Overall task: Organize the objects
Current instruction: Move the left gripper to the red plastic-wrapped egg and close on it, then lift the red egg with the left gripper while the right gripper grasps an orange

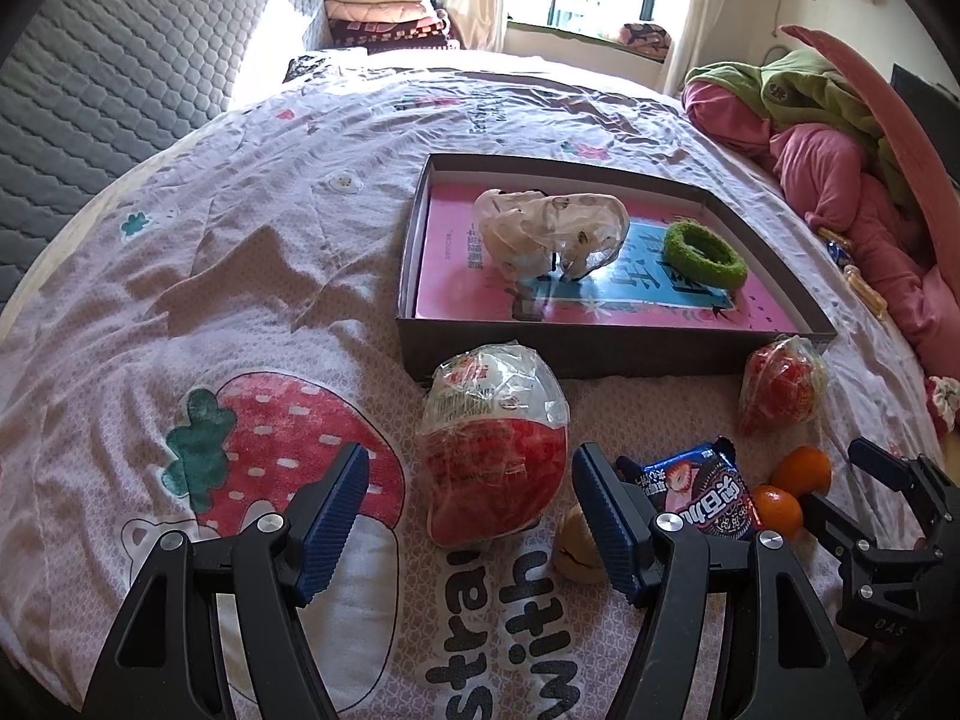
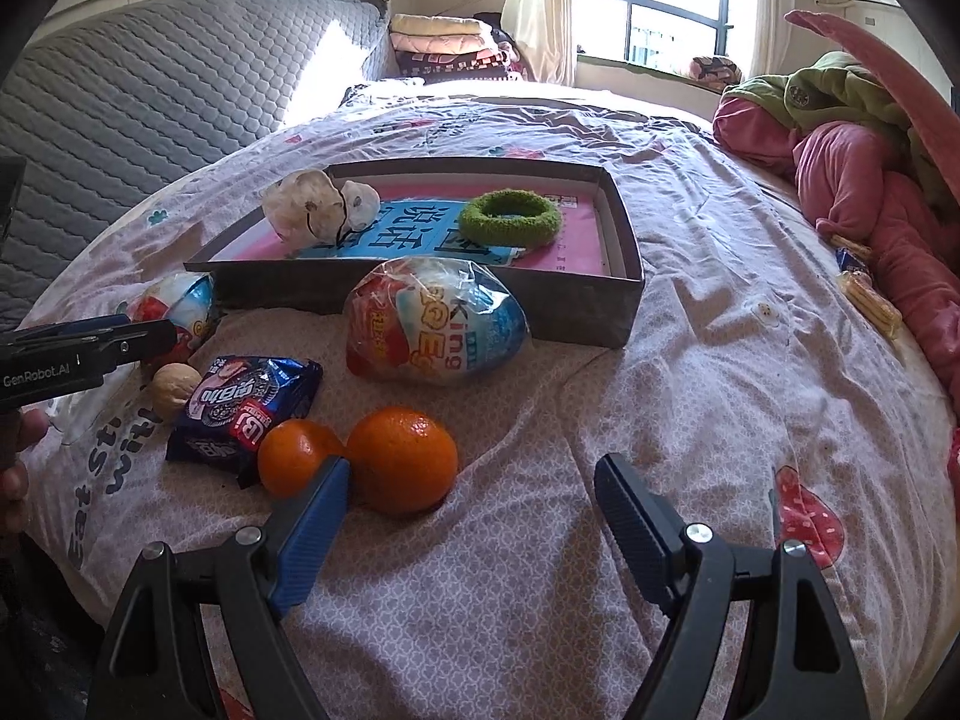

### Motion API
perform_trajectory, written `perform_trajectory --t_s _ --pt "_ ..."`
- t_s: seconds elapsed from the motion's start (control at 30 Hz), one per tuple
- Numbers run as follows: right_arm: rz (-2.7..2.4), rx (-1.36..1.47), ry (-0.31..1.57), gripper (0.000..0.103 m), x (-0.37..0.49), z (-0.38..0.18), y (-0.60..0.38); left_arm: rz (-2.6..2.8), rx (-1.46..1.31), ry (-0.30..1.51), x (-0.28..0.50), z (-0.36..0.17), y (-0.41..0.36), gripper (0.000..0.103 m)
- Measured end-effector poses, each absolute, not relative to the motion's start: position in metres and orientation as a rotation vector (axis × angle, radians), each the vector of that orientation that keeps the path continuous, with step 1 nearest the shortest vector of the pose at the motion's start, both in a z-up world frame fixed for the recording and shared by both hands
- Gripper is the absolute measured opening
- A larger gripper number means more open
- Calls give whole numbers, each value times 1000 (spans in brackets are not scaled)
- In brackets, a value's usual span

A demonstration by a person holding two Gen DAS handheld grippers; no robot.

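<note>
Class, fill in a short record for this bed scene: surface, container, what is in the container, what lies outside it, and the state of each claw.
surface: bedsheet with strawberry print
container: shallow box, open top
in container: pink book, crumpled plastic bag, green hair tie
outside container: two wrapped toy eggs, two oranges, cookie packet, walnut
left claw: open, around nothing
right claw: open, empty

Scrunchie in the box; oranges before it.
</note>
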State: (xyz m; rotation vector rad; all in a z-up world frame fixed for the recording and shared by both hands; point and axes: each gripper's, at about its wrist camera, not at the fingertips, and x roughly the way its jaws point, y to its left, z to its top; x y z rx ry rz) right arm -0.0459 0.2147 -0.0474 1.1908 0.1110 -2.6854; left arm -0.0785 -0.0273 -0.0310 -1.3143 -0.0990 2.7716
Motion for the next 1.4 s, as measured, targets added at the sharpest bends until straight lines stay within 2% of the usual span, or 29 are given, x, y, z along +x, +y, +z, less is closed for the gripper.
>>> perform_trajectory --t_s 0.47,0.77,0.83,0.9,0.93,1.27,1.4 --pt "-2635 1198 -26 82 -69 -50 219 2762 -1353 -123 -96 -45 -28 72" --pt "-2557 1206 -99 60 -76 -54 214 2762 -1363 -125 -104 -49 -28 72" --pt "-2537 1198 -111 51 -76 -54 212 2763 -1365 -126 -105 -50 -28 72" --pt "-2509 1196 -153 38 -76 -54 212 2762 -1367 -127 -106 -50 -28 72" --pt "-2504 1196 -159 37 -76 -54 211 2762 -1367 -129 -107 -50 -28 72" --pt "-2528 1185 -131 36 -71 -51 207 2773 -1346 -130 -108 -51 -26 71" --pt "-2543 1179 -98 36 -69 -48 205 2765 -1328 -148 -107 -48 -26 55"
